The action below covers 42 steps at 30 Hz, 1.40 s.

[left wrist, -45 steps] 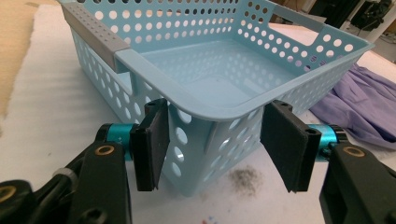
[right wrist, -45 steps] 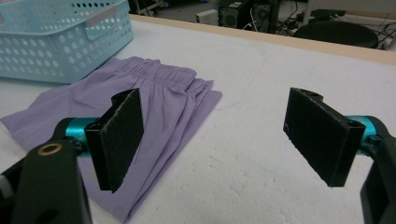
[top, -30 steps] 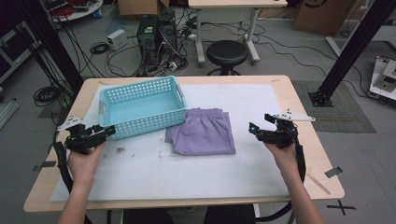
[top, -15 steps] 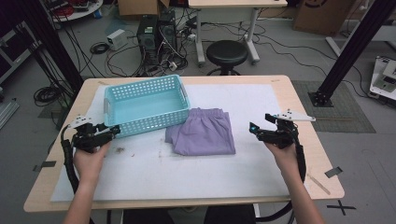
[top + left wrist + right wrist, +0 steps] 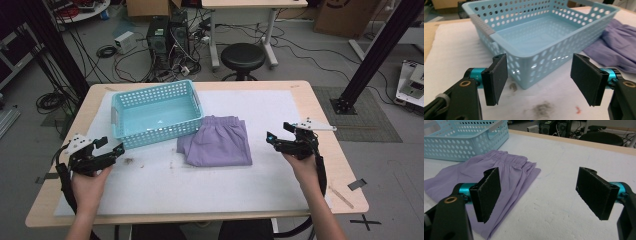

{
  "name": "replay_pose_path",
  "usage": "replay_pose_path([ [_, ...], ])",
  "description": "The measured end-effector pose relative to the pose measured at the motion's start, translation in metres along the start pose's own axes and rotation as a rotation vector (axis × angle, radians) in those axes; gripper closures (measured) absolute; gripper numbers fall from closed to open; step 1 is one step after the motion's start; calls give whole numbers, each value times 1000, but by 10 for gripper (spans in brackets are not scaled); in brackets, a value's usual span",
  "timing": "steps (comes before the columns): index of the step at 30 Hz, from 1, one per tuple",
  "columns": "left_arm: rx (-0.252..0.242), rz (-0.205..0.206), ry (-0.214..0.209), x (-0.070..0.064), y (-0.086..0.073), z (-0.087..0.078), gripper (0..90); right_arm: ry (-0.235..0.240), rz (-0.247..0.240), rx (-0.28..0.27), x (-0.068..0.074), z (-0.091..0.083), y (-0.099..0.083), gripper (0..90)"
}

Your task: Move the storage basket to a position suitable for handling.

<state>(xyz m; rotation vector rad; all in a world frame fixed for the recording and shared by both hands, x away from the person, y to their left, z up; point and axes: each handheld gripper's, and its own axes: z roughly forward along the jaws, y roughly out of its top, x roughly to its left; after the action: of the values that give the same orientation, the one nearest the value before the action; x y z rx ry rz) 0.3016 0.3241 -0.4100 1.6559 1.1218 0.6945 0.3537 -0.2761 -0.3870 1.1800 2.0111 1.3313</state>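
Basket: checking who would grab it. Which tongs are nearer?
Left. Left tongs sit just off the basket near corner; right tongs lie beyond the purple cloth.

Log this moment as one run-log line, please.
left gripper: open, facing basket corner | right gripper: open, beside purple shorts | shorts: folded, on table against basket | basket: empty

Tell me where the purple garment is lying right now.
In the high view the folded purple garment lies mid-table on the white sheet, against the blue basket's near right corner, between the left gripper and the right gripper, closer to the right one.
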Motion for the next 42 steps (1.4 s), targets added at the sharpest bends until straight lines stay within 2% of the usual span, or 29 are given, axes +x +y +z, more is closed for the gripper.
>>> replay_pose_path([
  [8,-21,22,-113,-38,0,10,293,-11,-8,-5,5,3,-4,208],
  [11,-5,46,-166,-56,0,20,293,-7,-12,3,7,6,-6,208],
  [12,1,50,-172,-58,0,22,293,-5,-14,4,9,7,-7,208],
  [17,50,35,-234,-80,1,45,288,13,-15,24,17,16,-12,208],
  [21,85,38,-241,-95,1,62,288,10,-10,33,24,21,-19,208],
  [30,128,8,-254,-118,-1,92,288,7,-13,67,37,29,-31,213],
  [31,134,-3,-248,-120,-2,95,288,4,-12,87,40,32,-33,281],
  [34,149,-34,-248,-127,-3,102,288,-2,-1,110,43,35,-37,296],
  [35,153,-34,-243,-131,-3,104,288,-4,4,125,44,38,-38,299],
  [36,157,-25,-241,-135,-3,107,288,-5,7,156,49,42,-41,349],
  [37,157,-25,-241,-135,-3,107,288,-5,7,156,49,42,-41,349],
  [39,179,-7,-222,-139,-5,112,288,-8,14,192,55,48,-43,360],
  [40,197,-6,-211,-141,-6,114,288,-8,14,192,55,48,-43,360],
  [42,226,-19,-206,-141,-7,119,294,-3,33,237,58,53,-43,408],
])
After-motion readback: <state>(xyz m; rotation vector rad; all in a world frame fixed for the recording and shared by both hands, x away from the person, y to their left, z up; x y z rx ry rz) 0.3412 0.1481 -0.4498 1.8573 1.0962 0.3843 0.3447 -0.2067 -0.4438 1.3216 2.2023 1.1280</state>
